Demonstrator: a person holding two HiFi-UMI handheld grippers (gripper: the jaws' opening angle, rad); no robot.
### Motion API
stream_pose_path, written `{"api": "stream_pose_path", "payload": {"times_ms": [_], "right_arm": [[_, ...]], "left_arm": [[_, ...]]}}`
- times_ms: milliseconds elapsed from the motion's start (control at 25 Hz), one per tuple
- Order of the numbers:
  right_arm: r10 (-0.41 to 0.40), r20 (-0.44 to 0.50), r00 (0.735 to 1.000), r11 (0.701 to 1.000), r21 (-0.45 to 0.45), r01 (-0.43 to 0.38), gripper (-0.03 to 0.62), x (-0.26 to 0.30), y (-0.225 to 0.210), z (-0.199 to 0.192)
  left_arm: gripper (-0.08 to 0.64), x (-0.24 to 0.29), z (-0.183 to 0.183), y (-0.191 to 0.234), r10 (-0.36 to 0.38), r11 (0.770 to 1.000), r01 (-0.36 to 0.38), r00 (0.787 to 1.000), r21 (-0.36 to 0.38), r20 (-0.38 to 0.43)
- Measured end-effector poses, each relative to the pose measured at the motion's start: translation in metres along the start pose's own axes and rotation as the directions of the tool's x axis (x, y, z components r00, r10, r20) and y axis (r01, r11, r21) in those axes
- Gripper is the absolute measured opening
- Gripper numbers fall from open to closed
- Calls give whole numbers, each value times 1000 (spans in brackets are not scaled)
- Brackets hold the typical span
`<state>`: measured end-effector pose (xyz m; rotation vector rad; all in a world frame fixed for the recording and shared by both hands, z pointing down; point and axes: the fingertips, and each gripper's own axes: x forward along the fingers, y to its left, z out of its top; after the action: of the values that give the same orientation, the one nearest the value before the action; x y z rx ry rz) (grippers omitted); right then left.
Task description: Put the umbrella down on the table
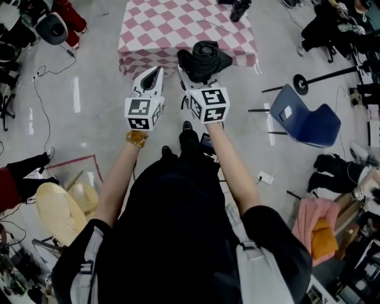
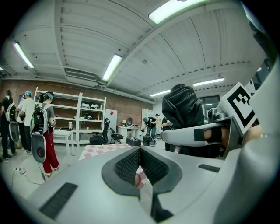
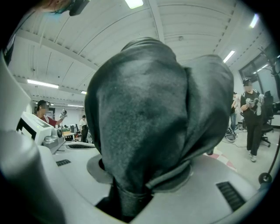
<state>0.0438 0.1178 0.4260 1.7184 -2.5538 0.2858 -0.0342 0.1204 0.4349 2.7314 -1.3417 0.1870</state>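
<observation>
A folded black umbrella (image 1: pixel 205 57) stands upright in my right gripper (image 1: pixel 198 78), which is shut on its lower part. In the head view it hangs over the near edge of the table (image 1: pixel 157 27) with the pink and white checked cloth. In the right gripper view the umbrella (image 3: pixel 153 113) fills most of the picture, rising from between the jaws of my right gripper (image 3: pixel 138 194). My left gripper (image 1: pixel 155 76) is just left of it, shut with nothing in it. In the left gripper view its pads (image 2: pixel 131 165) meet, and the umbrella (image 2: pixel 183 107) shows at the right.
A dark object (image 1: pixel 239 9) lies at the table's far edge. A blue chair (image 1: pixel 309 122) stands on the floor at the right, a cream chair (image 1: pixel 56 211) at the lower left. People (image 2: pixel 43 131), white shelves (image 2: pixel 83 118) and cables surround the area.
</observation>
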Motion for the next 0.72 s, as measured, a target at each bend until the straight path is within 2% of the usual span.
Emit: {"api": "stream_pose_path", "payload": {"times_ms": [400, 720], "right_arm": [[49, 2, 999, 999, 17, -49, 192, 75, -96, 25], [78, -19, 997, 996, 46, -77, 192, 115, -137, 28]], "left_arm": [[14, 107, 18, 15, 72, 997, -72, 997, 13, -39], [14, 149, 21, 28, 111, 994, -111, 993, 3, -52]]}}
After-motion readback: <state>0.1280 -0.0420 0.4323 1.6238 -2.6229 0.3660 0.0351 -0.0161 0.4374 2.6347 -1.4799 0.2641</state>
